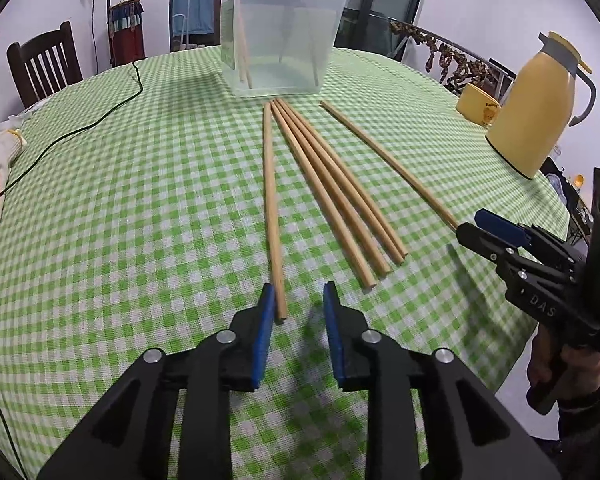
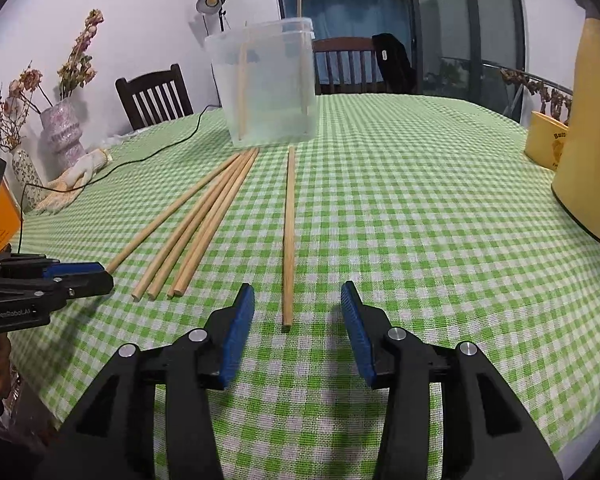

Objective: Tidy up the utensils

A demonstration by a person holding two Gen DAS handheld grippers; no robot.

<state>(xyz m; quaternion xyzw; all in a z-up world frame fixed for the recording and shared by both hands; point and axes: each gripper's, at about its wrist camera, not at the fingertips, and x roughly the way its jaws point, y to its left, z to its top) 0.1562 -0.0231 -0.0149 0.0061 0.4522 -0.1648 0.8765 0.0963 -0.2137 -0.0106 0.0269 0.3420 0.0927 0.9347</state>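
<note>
While both gape, left tool (image 1: 298, 304) flanks chopstick (image 1: 271, 204); right tool (image 2: 298, 308) straddles single chopstick (image 2: 288, 236).

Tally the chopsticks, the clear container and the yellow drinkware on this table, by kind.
Chopsticks lying on the cloth: 6
Chopsticks standing in the container: 2 that I can make out
Clear plastic container: 1
Yellow thermos jug: 1
Yellow mug: 1
Total: 11
</note>
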